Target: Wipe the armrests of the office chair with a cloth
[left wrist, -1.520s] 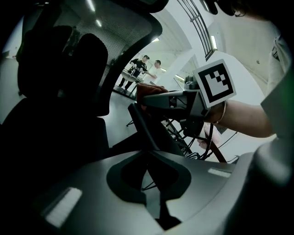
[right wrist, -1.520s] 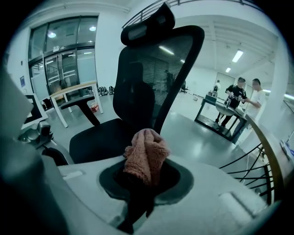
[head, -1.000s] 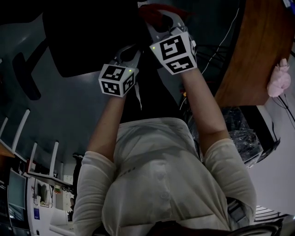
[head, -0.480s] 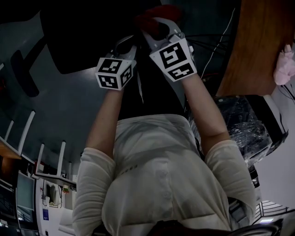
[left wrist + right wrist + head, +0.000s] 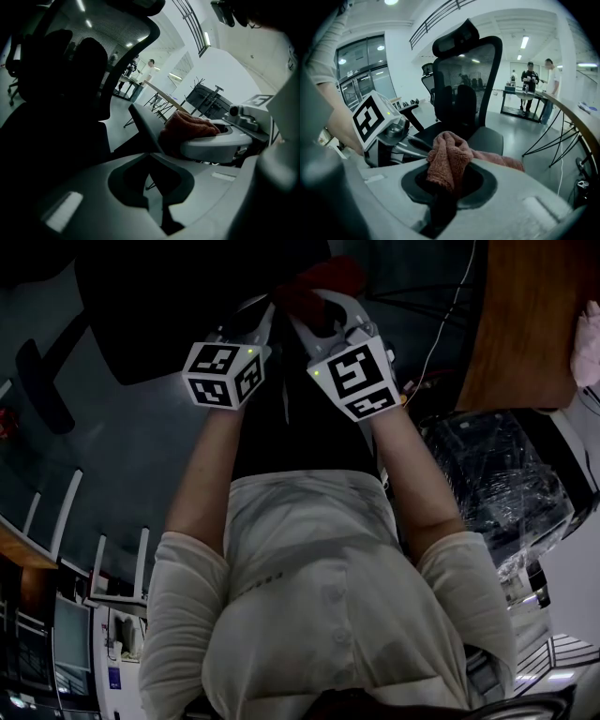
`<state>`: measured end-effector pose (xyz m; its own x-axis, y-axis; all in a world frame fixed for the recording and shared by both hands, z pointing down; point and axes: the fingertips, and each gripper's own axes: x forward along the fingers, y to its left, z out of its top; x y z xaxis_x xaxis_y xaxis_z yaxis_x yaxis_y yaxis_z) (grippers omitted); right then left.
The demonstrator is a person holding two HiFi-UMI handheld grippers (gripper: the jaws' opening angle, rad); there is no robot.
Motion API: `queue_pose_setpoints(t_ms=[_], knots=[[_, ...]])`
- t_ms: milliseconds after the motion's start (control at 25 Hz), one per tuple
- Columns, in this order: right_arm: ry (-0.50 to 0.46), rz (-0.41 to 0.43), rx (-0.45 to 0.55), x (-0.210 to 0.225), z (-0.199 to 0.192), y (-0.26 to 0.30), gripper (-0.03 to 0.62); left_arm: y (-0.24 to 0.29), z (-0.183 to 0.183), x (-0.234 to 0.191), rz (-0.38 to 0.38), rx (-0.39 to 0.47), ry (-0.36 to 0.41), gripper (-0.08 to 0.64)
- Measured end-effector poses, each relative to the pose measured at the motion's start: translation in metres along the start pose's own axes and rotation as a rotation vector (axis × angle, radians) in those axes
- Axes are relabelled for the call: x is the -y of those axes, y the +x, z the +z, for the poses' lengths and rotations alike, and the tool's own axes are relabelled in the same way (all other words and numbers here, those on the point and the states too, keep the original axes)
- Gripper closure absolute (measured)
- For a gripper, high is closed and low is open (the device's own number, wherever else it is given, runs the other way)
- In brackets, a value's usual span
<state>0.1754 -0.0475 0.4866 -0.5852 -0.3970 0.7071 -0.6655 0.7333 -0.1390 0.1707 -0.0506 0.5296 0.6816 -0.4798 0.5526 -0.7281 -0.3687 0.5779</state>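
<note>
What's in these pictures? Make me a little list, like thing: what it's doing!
right gripper: shut on the cloth
cloth: reddish, bunched up between the right gripper's jaws
left gripper: shut, holding nothing, close beside the right gripper
office chair: black, mesh back, just ahead of both grippers
armrest: dark pad next to the cloth; cannot tell if they touch
</note>
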Motion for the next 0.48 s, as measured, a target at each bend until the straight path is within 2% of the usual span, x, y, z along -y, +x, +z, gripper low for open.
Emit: queue_pose_setpoints(t_ms=[320,480], knots=[[0.069,-0.022,0.022,-0.031,-0.025,-0.024,0.541,0.000,0.001,0.004,-0.014,-0.021,0.074,0.557],[0.086,-0.032,0.026,-0.042,-0.036,-0.034,0.541,0.000,0.001,0.006,-0.015,0.010,0.060,0.557]])
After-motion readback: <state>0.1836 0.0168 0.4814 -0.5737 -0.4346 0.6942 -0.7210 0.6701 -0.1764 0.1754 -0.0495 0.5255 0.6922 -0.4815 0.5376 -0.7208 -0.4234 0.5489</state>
